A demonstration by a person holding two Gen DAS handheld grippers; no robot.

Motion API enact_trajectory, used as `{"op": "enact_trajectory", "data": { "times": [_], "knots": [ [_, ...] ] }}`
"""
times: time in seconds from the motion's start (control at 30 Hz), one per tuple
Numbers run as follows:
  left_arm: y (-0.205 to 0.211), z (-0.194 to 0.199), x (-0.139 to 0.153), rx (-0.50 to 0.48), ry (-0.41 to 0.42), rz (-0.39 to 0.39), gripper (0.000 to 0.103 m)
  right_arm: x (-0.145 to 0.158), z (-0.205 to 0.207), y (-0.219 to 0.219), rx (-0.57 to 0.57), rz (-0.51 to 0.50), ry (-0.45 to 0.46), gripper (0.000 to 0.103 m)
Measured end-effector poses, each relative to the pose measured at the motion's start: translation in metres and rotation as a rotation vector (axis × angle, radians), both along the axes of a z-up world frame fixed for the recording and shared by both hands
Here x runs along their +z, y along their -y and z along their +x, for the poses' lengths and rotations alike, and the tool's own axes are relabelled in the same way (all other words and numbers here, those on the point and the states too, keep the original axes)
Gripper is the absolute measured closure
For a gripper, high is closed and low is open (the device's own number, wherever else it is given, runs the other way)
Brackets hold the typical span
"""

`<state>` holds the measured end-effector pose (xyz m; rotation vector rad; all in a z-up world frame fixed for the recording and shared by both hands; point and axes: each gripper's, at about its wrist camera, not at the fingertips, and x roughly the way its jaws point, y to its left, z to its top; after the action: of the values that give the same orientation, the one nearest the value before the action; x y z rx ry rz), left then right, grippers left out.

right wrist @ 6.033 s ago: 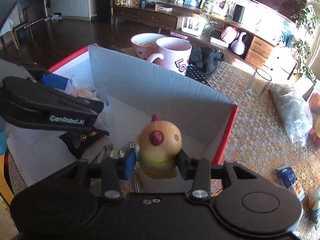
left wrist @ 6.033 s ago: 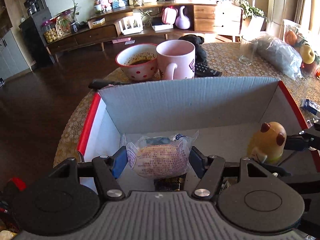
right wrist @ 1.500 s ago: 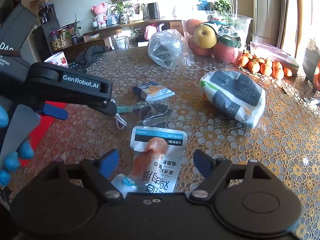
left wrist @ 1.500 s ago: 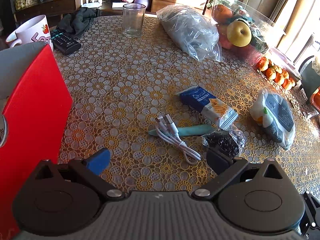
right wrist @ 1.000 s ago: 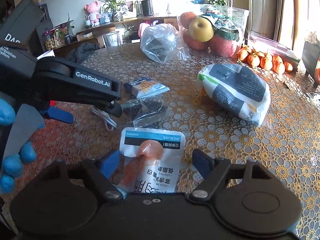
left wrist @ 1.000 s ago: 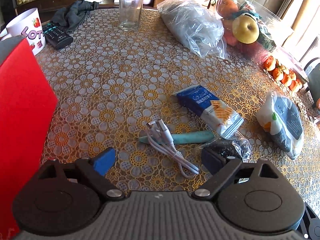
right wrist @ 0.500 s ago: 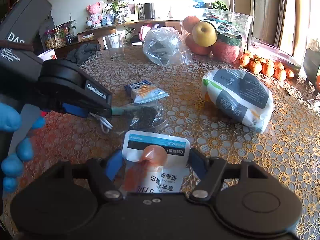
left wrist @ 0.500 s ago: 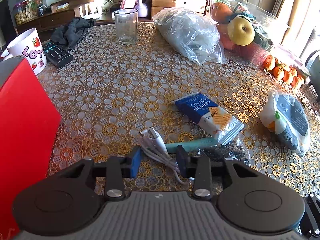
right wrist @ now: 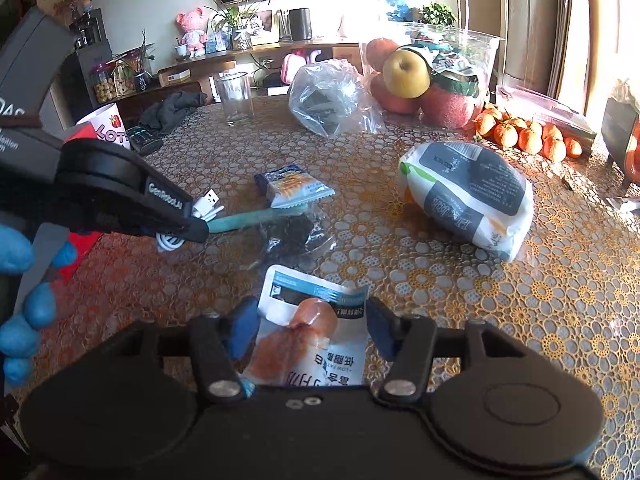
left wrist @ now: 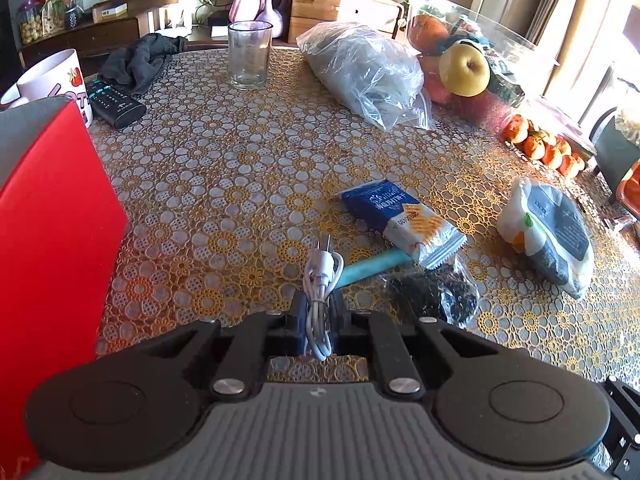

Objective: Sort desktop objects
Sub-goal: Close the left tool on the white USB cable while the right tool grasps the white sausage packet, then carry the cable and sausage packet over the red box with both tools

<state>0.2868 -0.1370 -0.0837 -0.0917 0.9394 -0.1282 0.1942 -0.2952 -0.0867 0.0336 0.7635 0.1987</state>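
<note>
My left gripper is shut on a coiled white USB cable and holds it just above the table; it also shows in the right wrist view, with the cable in it. My right gripper is shut on a white snack pouch with an orange picture, its top crumpled between the fingers. On the table lie a teal stick, a blue biscuit packet and a small clear bag of dark bits. The red box stands at the left.
A white and grey bread bag lies at the right. Farther back are a drinking glass, a clear plastic bag, a fruit container, tangerines, a remote, a dark cloth and a white mug.
My left gripper has shut on the white cable and lifted it off the table. My right gripper has closed in on the snack pouch and crumpled its top.
</note>
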Motion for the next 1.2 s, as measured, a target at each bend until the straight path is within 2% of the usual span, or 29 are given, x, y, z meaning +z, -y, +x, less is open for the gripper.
{"op": "enact_trajectory", "data": {
  "times": [0.77,1.2],
  "knots": [
    [-0.012,-0.059,0.039,-0.081,0.012,-0.044,0.093,0.04,-0.04,0.005,-0.003,0.002,0.05,0.047],
    [-0.027,-0.104,0.076,-0.152,0.035,-0.092,0.093,0.073,-0.07,-0.003,0.025,0.009,0.083,0.047]
  ]
}}
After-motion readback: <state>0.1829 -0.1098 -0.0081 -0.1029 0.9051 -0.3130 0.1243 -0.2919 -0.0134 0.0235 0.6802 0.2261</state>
